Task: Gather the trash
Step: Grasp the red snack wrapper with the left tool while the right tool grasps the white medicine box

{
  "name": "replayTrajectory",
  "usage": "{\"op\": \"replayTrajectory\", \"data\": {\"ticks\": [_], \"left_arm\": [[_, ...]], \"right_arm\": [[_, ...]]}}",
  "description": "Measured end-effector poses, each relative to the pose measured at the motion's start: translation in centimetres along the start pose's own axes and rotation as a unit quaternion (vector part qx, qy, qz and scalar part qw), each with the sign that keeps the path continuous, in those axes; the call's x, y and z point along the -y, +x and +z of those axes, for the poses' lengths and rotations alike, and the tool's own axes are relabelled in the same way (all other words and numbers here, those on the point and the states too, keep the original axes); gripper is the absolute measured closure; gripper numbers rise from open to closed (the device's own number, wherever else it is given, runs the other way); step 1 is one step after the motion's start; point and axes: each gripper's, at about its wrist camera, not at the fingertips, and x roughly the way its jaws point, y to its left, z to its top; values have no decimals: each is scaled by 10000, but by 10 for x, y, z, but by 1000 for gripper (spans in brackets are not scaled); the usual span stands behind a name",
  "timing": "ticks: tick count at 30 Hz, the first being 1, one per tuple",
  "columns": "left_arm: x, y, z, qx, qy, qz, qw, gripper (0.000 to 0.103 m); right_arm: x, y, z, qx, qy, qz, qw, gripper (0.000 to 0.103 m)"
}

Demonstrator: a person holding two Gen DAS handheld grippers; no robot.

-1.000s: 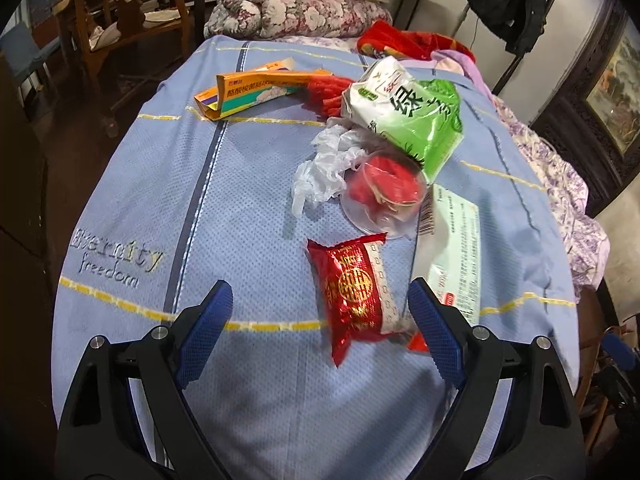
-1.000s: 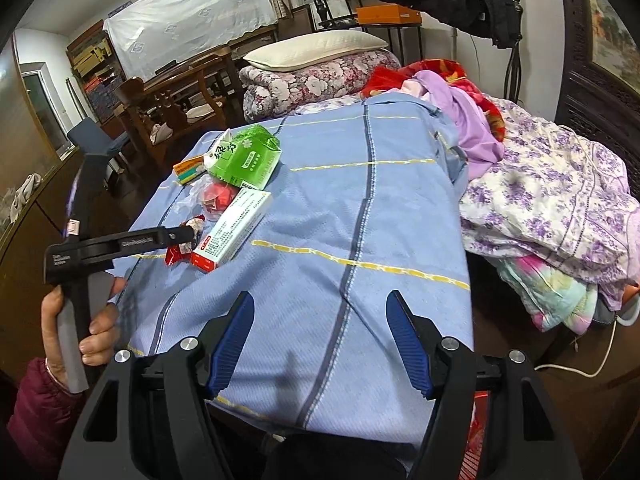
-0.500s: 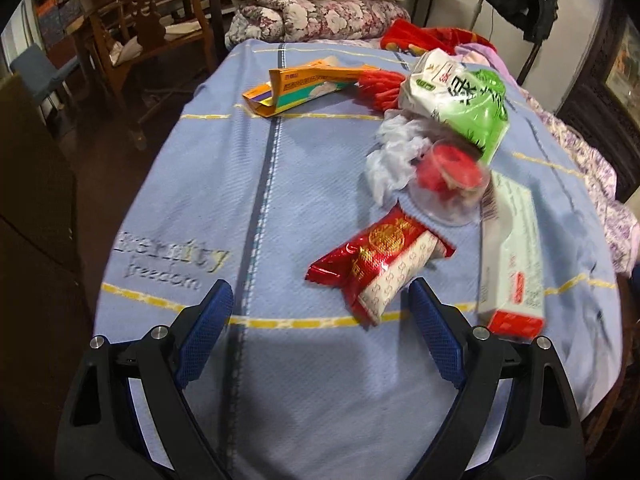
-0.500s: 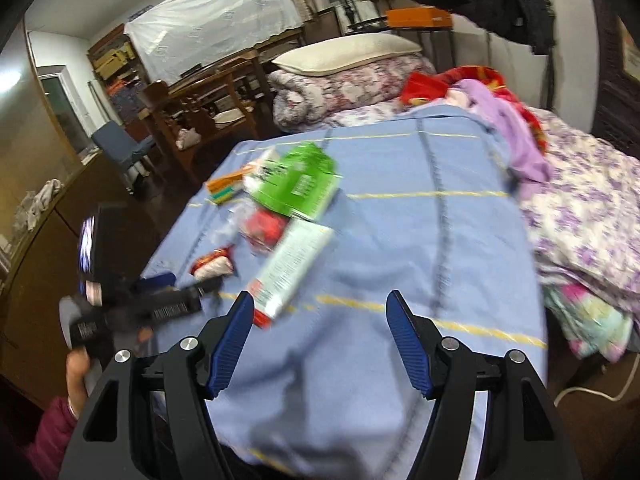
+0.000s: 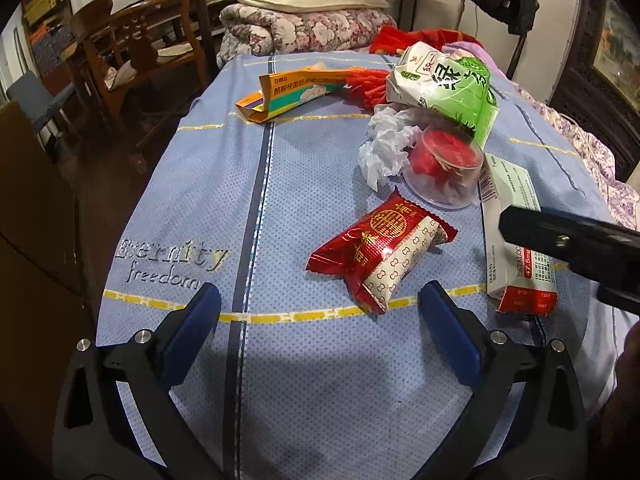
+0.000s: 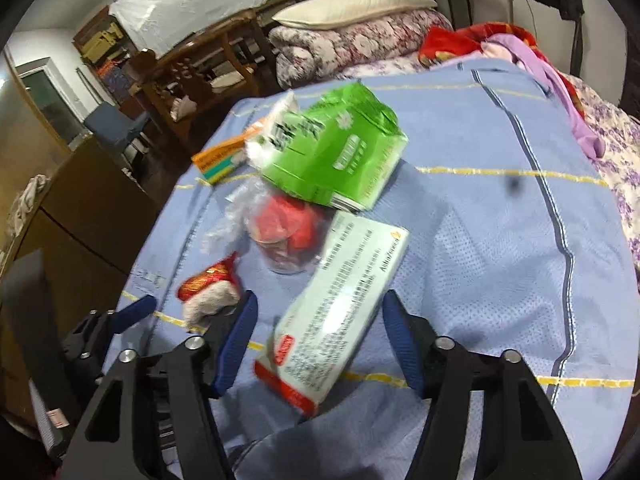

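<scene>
Trash lies on a blue cloth (image 5: 304,184): a red snack packet (image 5: 380,250), a white medicine box (image 5: 516,240), a clear cup with red scraps (image 5: 444,164), crumpled white plastic (image 5: 386,144), a green bag (image 5: 444,88) and an orange carton (image 5: 288,94). My left gripper (image 5: 320,340) is open, just short of the red packet. My right gripper (image 6: 320,336) is open with the medicine box (image 6: 340,308) lying between its fingers. The red packet (image 6: 210,292), cup (image 6: 288,232) and green bag (image 6: 332,156) lie beyond it.
Folded floral quilts with a pillow (image 5: 304,16) sit at the far end. Wooden chairs (image 5: 132,56) stand left of the bed. Purple floral bedding (image 6: 612,160) lies to the right. A brown cabinet (image 6: 80,216) stands at the left.
My right gripper has swung left and closed in on the trash until the medicine box lies between its fingers. My left gripper has shifted slightly; the right gripper's arm now shows at its right edge.
</scene>
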Motion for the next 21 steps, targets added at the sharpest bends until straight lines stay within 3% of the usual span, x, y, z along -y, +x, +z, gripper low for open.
{"op": "replayTrajectory", "data": {"ticks": [5,15,17,19,21], "left_arm": [[0,0,0,-62,-20,7,10000,6],[12,4,24,5,208,65,9998,9],[13,4,26,71,221,4,9997,20],[14,5,28,76,205,-167,9996,44],[15,4,27,78,196,-285,9994,60]], "right_arm": [[5,3,-2,19,-28,47,10000,59],[22,-6,-4,103,-56,-133,9998,55],[19,-2,-5,107,-117,-169,9997,51],[16,-2,-7,177,-203,-229,9994,53],[16,-3,-7,211,-191,-220,9994,55]]}}
